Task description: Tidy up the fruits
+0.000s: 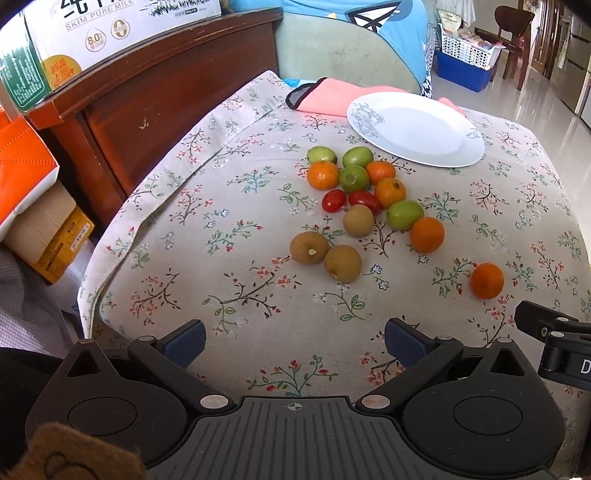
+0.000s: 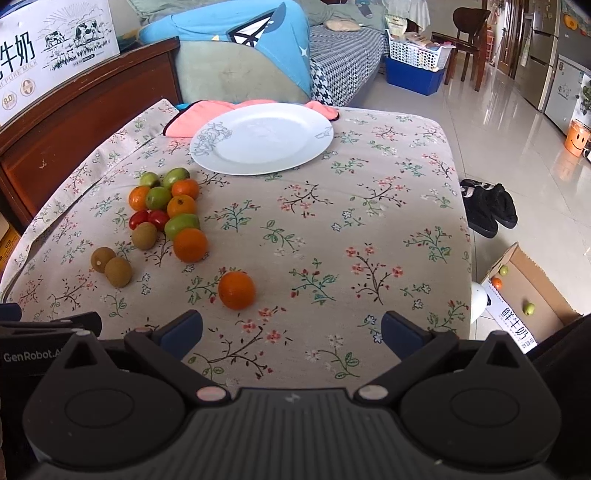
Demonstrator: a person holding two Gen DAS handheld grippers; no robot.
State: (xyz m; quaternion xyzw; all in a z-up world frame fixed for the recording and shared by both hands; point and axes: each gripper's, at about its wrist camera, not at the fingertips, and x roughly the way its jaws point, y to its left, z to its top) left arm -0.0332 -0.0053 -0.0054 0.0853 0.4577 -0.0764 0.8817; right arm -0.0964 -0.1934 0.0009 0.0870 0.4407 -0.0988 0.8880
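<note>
A pile of small fruit lies on the flowered tablecloth [image 1: 258, 295]: several oranges [image 1: 323, 175], green fruits [image 1: 354, 177], two red tomatoes [image 1: 333, 200] and three brown kiwis [image 1: 308, 247]. One orange [image 2: 236, 289] sits apart, nearer to me. A white plate [image 1: 415, 128] [image 2: 262, 137] rests bare at the far side. My left gripper [image 1: 294, 345] hovers open at the near edge, short of the kiwis. My right gripper [image 2: 291, 332] is open too, the lone orange just ahead of its left finger [image 2: 181, 332]. Neither holds anything.
A pink cloth [image 1: 332, 96] lies under the plate's far rim. A wooden headboard [image 1: 147, 96] with a milk carton box [image 1: 110, 33] stands left. On the floor right are black slippers [image 2: 487, 206] and an open cardboard box [image 2: 528, 295] holding a few fruits.
</note>
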